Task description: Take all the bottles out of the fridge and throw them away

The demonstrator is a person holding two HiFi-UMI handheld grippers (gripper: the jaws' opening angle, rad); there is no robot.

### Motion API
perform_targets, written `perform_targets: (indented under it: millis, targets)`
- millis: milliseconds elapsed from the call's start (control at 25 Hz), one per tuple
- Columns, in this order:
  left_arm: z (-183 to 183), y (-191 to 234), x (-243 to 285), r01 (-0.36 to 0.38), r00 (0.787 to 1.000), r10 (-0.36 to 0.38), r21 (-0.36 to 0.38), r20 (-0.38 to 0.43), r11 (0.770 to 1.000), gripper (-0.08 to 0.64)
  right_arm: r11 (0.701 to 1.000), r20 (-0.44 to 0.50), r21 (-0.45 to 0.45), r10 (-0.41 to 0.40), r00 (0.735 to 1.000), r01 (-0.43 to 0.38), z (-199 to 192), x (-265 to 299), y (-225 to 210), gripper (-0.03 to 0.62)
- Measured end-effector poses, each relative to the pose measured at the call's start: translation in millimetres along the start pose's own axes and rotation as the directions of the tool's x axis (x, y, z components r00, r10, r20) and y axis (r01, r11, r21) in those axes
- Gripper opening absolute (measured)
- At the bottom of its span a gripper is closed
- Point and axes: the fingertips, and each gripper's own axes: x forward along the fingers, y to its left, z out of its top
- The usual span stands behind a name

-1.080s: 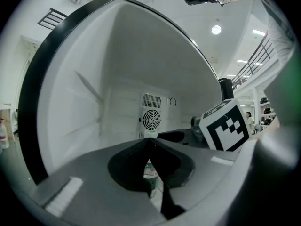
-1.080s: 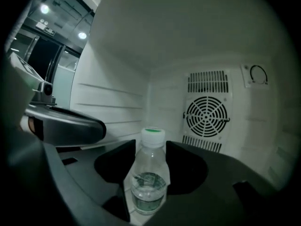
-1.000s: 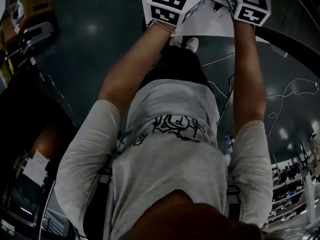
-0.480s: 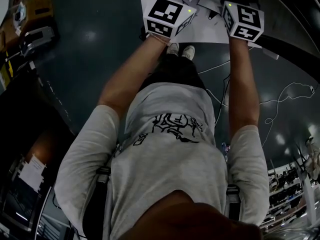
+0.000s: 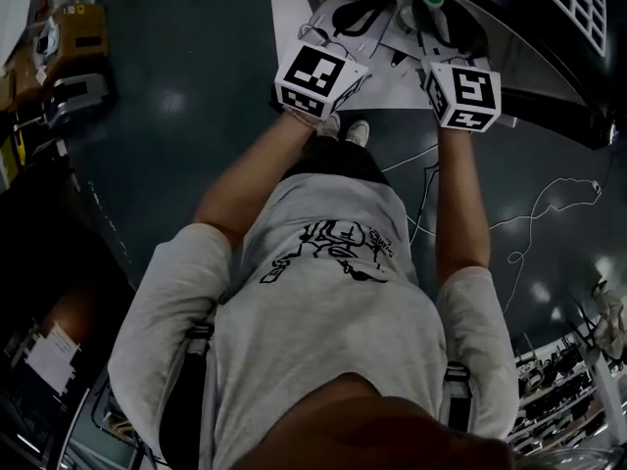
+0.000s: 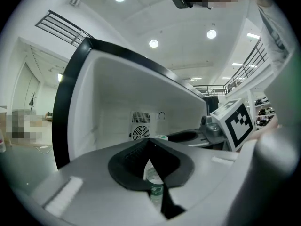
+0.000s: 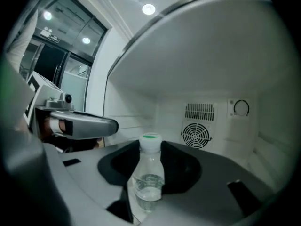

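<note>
The small white fridge (image 7: 221, 74) stands open, with both grippers reaching into it. My right gripper (image 7: 150, 149) is shut on a clear bottle (image 7: 148, 182) with a white, green-topped cap, which stands upright between the pads. In the head view the right gripper (image 5: 434, 18) shows the bottle's cap (image 5: 437, 4) between its jaws. My left gripper (image 6: 148, 144) has its jaws drawn close. A clear bottle with a green label (image 6: 155, 186) sits in the narrow slit between them and looks gripped. In the head view the left gripper (image 5: 355, 16) is level with the right.
A round fan grille (image 7: 195, 134) and a dial (image 7: 241, 108) sit on the fridge's back wall. The fridge's dark outer shell (image 5: 549, 37) fills the head view's upper right. Cables (image 5: 549, 209) trail over the dark floor. Carts and boxes (image 5: 59, 37) stand at the left.
Both grippers have reached further forward and the fridge has come into the head view. The person's arms are stretched out more.
</note>
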Motion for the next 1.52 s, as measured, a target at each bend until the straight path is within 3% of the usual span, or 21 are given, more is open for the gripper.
perform_targets:
  millis: [360, 560, 840, 1200, 1360, 1520]
  targets:
    - [42.4, -28.4, -27.8, 0.007, 0.999, -0.008, 0.010, 0.048, 1.000, 0.009, 0.997, 0.048, 0.047, 0.051, 0.998, -0.053, 43.5, -49.0, 22.1, 0.141]
    - [67.1, -55.6, -49.7, 0.037, 0.997, -0.042, 0.069, 0.070, 0.997, 0.009, 0.996, 0.049, 0.042, 0.071, 0.996, -0.073, 63.9, -82.4, 35.2, 0.141]
    - [80.9, -79.9, -71.0, 0.034, 0.996, -0.038, 0.052, 0.079, 0.998, 0.009, 0.994, 0.054, 0.021, 0.104, 0.993, -0.105, 87.4, -118.7, 45.0, 0.141]
    - [79.5, -75.5, -78.8, -0.069, 0.994, 0.066, 0.029, 0.081, 0.997, 0.009, 0.980, 0.054, -0.006, 0.197, 0.979, -0.197, 91.5, -121.4, 53.4, 0.141]
    - [82.3, -62.9, -98.6, -0.136, 0.988, 0.135, 0.004, 0.080, 0.991, 0.009, 0.965, 0.060, -0.041, 0.261, 0.963, -0.259, 101.6, -116.5, 75.3, 0.141]
    - [82.0, -41.8, -131.9, -0.186, 0.978, 0.183, 0.024, 0.097, 0.982, 0.009, 0.942, 0.068, -0.069, 0.334, 0.940, -0.329, 112.9, -103.6, 114.2, 0.141]
